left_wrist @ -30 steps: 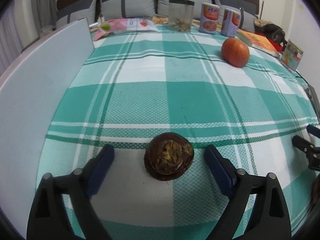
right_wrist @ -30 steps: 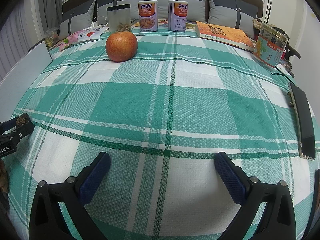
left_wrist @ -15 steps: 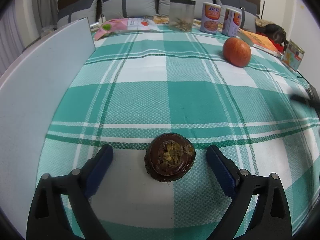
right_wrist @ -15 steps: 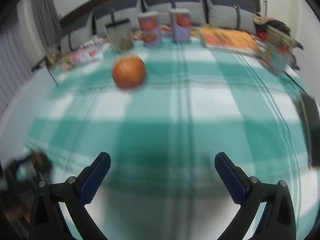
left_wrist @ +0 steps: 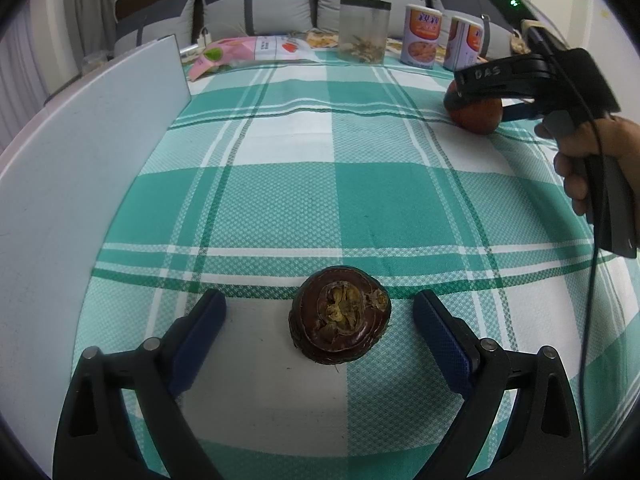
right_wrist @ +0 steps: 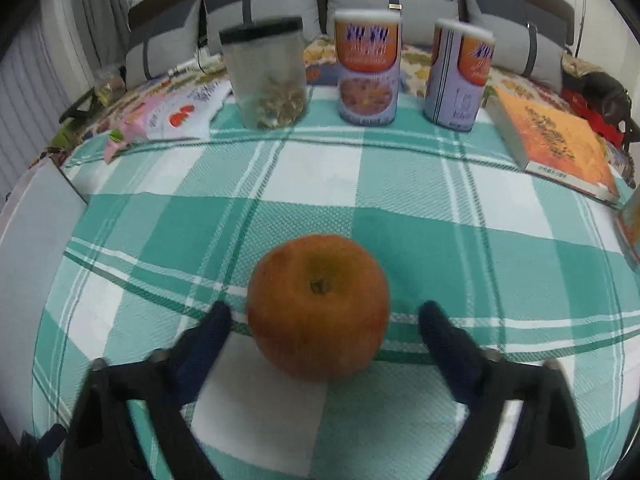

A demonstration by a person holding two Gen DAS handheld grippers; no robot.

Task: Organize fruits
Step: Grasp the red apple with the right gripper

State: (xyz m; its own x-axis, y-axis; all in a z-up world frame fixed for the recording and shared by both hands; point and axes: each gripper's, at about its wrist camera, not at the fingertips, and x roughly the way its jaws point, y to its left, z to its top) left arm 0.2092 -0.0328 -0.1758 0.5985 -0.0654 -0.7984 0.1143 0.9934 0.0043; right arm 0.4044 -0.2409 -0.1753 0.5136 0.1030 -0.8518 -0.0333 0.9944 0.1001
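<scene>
Both sets of jaws are spread, each with a fruit sitting between them. On the right gripper (right_wrist: pixel 322 322) the jaws have just been closing in, and the orange-red apple (right_wrist: pixel 318 306) sits between its blue fingers (right_wrist: pixel 204 344) with a small gap on each side. The left gripper (left_wrist: pixel 320 330) has its jaws wide around a dark brown round fruit (left_wrist: pixel 340 320), not touching it. Both fruits rest on the green checked cloth (left_wrist: pixel 280 200). Two cans (right_wrist: pixel 368 70) stand at the far edge.
</scene>
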